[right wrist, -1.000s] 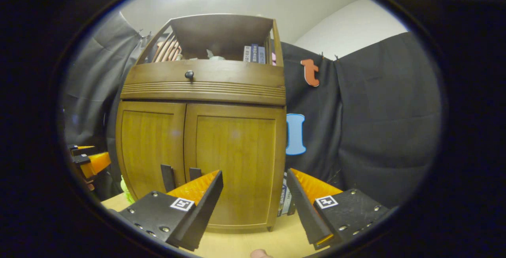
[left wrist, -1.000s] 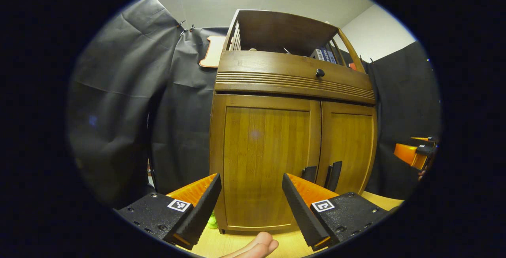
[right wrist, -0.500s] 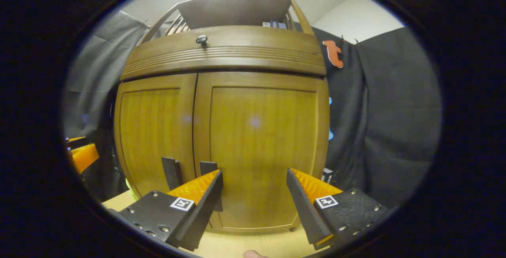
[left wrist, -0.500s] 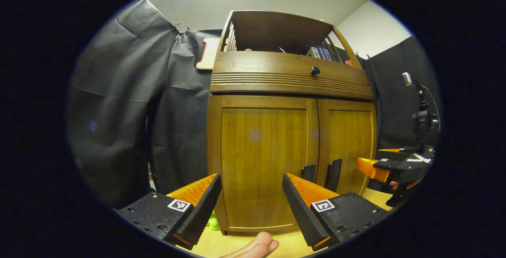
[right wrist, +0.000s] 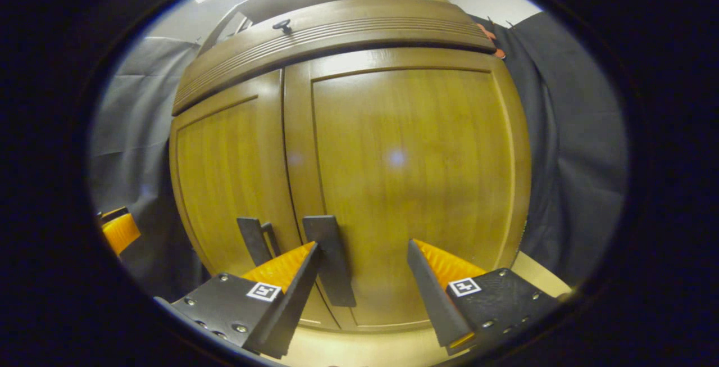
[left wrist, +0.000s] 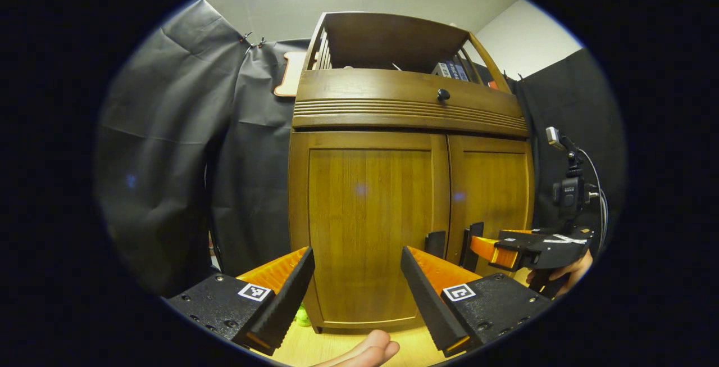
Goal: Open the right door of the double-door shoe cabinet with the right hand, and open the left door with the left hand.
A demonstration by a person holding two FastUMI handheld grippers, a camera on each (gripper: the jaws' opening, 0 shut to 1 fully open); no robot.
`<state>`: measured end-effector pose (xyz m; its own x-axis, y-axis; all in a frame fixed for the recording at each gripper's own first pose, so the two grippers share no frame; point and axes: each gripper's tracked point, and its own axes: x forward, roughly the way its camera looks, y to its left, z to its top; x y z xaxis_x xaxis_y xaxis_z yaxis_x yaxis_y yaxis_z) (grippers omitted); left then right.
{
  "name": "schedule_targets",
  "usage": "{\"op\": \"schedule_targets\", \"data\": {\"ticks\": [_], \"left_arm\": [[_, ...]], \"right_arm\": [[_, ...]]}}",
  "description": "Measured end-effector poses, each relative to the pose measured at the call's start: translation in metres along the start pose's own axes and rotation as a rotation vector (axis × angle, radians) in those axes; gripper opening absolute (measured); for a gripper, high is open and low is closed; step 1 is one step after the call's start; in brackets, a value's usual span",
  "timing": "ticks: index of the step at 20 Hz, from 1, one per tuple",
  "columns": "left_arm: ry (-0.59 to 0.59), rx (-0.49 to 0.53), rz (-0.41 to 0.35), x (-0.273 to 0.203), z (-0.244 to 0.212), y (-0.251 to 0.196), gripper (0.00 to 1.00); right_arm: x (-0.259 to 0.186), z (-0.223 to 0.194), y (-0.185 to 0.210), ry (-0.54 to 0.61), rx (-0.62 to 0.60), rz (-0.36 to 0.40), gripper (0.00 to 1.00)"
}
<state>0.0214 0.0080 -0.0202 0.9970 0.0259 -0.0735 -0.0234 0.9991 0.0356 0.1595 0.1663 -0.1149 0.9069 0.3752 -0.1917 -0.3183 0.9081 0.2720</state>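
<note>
The shoe cabinet [left wrist: 410, 187] stands on the counter [left wrist: 314, 347] toward its back edge, against the booth's dark cloth, and both of its doors are shut. The right tongs [right wrist: 362, 277] are spread, close in front of the right door [right wrist: 415, 176], with the right handle [right wrist: 331, 266] just past the inner finger rather than squarely in the gap. In the left gripper view the right tongs [left wrist: 486, 246] reach almost to that same handle [left wrist: 472, 238], a hand [left wrist: 564, 271] behind them. The left tongs [left wrist: 356, 280] are also spread and hold nothing, farther back and facing the left door [left wrist: 371, 221]; the left handle [left wrist: 433, 243] lies off to the side of their gap. The main risk, as I judge it, is that the right tongs close with the handle outside them, so one finger only scrapes the door. The two handles sit near each other along the middle seam, so a drift sideways could catch the wrong one. A straight pull instead of one following the hinge could slip off or drag the cabinet along the counter.
</note>
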Motion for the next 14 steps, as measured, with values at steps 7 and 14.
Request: {"op": "schedule_targets", "data": {"ticks": [7, 14], "left_arm": [[0.028, -0.017, -0.048, 0.000, -0.007, -0.013, 0.92], [0.019, -0.009, -0.012, 0.002, -0.005, -0.003, 0.92]], "right_arm": [[0.023, -0.022, 0.023, 0.040, -0.064, 0.068, 0.26], [0.006, -0.015, 0.026, 0.067, -0.055, 0.120, 0.19]]}}
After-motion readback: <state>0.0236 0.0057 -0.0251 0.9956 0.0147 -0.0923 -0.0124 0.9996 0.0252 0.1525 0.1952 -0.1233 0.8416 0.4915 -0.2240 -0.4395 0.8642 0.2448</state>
